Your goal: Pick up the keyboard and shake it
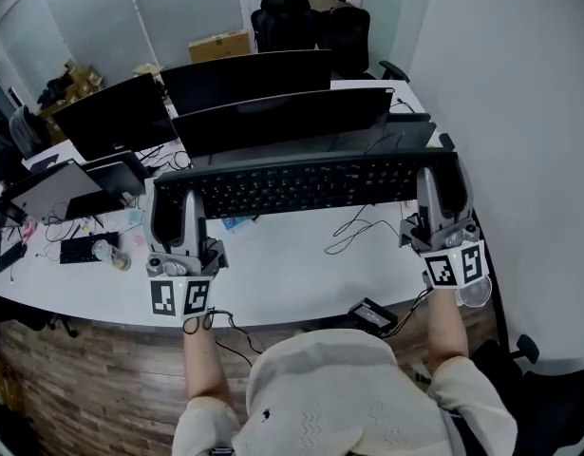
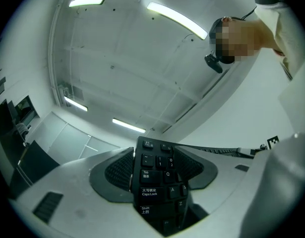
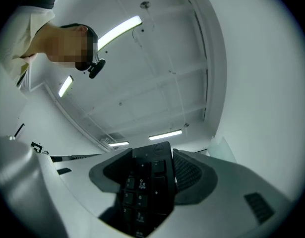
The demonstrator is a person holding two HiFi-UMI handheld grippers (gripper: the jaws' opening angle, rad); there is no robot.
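One flat black keyboard above smooth white desk. Left gripper clamped on one end, right gripper on other; ribbed dark pads. Three black monitors behind.

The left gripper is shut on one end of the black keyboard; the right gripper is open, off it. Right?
No: the right gripper is also shut, on the keyboard's other end, as the right gripper view shows. The left gripper is shut on its end.

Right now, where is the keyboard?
In the head view the keyboard is at the centre, clamped at its ends by the left tongs and right tongs, held above the white desk just in front of the nearest monitor.
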